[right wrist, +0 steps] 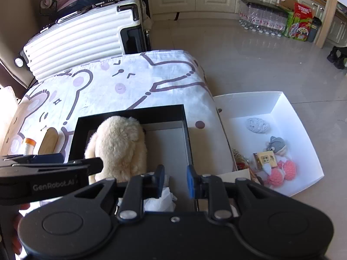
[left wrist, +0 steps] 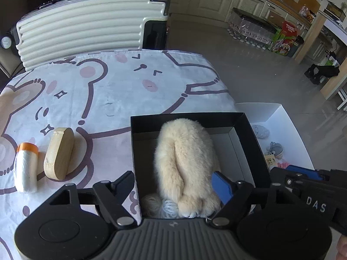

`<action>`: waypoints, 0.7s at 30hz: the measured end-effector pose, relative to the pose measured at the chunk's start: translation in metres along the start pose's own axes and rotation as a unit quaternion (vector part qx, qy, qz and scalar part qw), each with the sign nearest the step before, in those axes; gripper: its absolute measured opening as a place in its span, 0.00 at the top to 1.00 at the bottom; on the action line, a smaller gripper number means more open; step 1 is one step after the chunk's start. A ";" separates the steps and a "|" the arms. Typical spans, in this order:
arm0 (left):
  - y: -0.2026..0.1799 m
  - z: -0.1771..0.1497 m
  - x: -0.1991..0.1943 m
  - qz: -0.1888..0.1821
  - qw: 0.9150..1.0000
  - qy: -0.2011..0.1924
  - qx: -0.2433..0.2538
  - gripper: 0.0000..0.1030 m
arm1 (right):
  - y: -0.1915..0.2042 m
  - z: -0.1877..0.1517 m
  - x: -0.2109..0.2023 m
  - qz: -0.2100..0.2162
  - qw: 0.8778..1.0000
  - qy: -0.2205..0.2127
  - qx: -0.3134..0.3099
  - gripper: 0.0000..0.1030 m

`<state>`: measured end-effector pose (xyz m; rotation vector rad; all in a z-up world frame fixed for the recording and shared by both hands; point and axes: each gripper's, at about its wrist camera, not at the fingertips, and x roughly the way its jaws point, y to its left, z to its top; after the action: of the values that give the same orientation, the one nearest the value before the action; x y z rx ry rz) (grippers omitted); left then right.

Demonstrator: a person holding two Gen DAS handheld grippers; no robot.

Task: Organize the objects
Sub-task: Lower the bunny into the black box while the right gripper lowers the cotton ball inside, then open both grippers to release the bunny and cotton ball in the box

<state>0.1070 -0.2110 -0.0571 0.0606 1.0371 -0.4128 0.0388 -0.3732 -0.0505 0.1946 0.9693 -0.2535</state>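
Observation:
A cream plush toy [left wrist: 184,164] lies in a black box [left wrist: 249,134] on the bear-print table; it also shows in the right wrist view [right wrist: 119,147], in the same black box [right wrist: 186,119]. My left gripper [left wrist: 175,184] is open, its fingers standing either side of the plush, over the box's near end. Small yarn balls [left wrist: 160,205] lie beneath it. My right gripper [right wrist: 175,182] is open and empty above the box's near right part, over crumpled white paper [right wrist: 160,201]. A wooden oval block [left wrist: 59,151] and a white roll with an orange cap [left wrist: 26,169] lie left of the box.
A white box [right wrist: 282,108] sits lower, to the right of the table, and holds a grey knit piece [right wrist: 258,125], a small doll [right wrist: 277,145], pink yarn [right wrist: 284,171] and a tag. A white suitcase [left wrist: 86,28] stands behind the table. Bottles and cartons stand on the far floor.

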 end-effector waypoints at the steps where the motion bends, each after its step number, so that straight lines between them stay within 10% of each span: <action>1: 0.002 -0.001 -0.003 0.004 1.000 0.000 0.000 0.21 | 0.000 0.000 -0.003 -0.003 1.000 -0.003 0.002 0.74; 21: 0.033 -0.023 -0.063 0.038 0.999 -0.025 -0.005 0.03 | 0.020 -0.014 -0.062 -0.023 0.998 -0.058 -0.004 0.41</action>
<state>0.0719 -0.1558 -0.0207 0.0797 0.9853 -0.3391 0.0003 -0.3424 -0.0055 0.1476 0.8595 -0.3004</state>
